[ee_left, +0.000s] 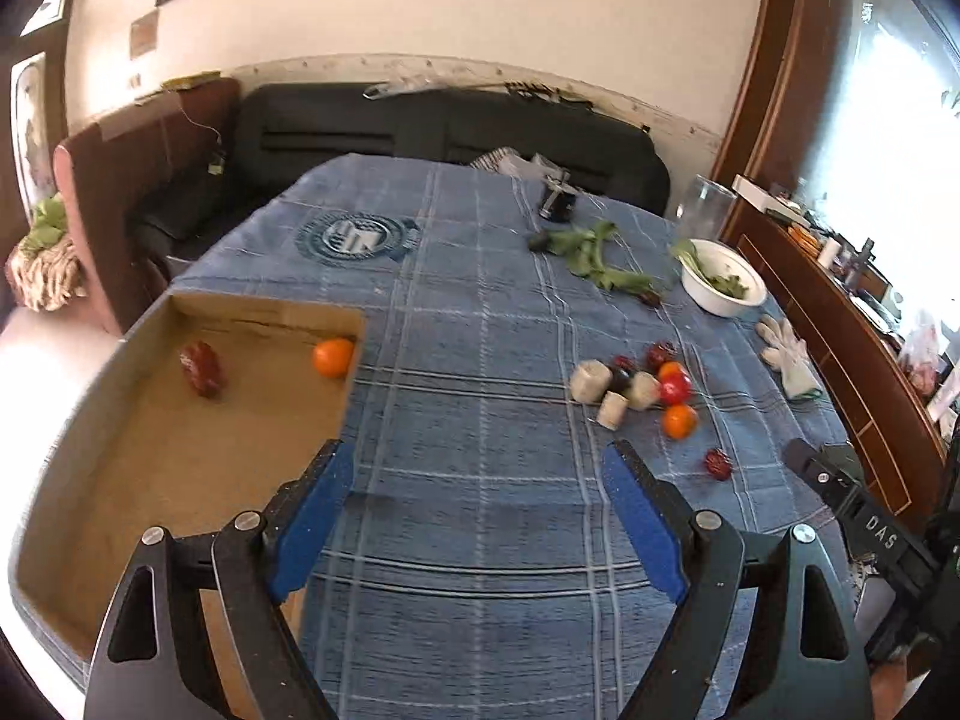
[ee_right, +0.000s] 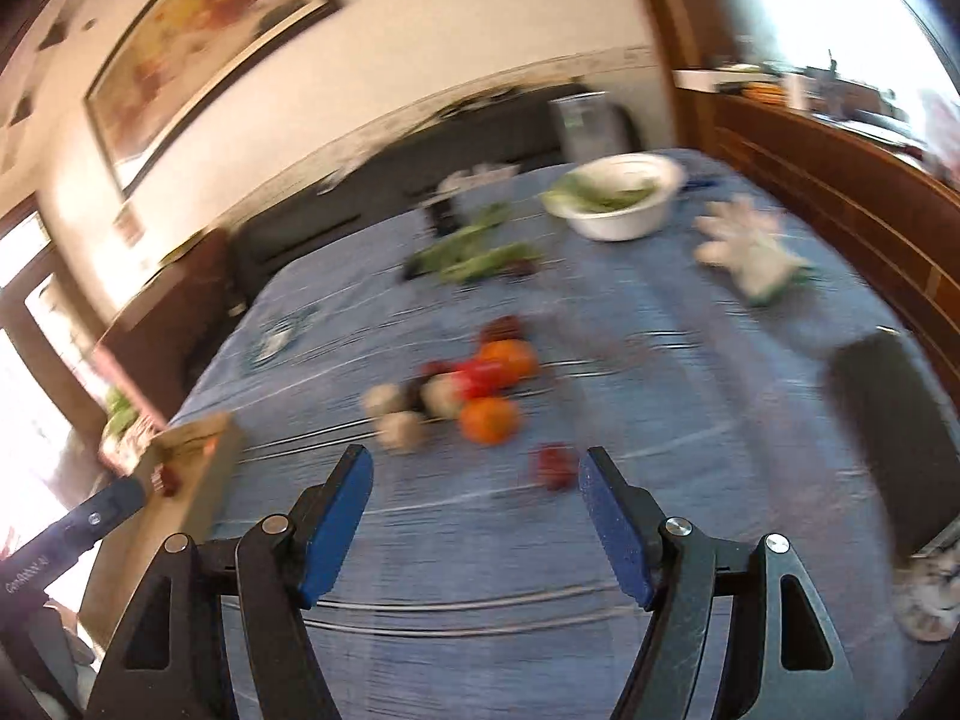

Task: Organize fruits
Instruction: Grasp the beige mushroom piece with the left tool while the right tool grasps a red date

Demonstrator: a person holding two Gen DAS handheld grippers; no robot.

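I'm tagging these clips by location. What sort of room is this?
Probably a home living or dining room: a black sofa sits behind the table's blue plaid cloth, framed pictures hang on the wall, and a wooden sideboard holding household items runs beside a bright window.

Right gripper (ee_right: 474, 462) with blue-padded jaws spread above the blue plaid tablecloth (ee_right: 660, 396), facing blurred oranges (ee_right: 489, 419), red fruits (ee_right: 552, 465) and a white bowl (ee_right: 618, 195) beyond.

two handheld grippers, black frames, blue finger pads

left gripper (ee_left: 474, 459) and right gripper (ee_right: 476, 465): angular black arms with triangular cut-outs, round silver pivot screws, speckled blue pads (ee_left: 645, 525); white lettering on the side bodies.
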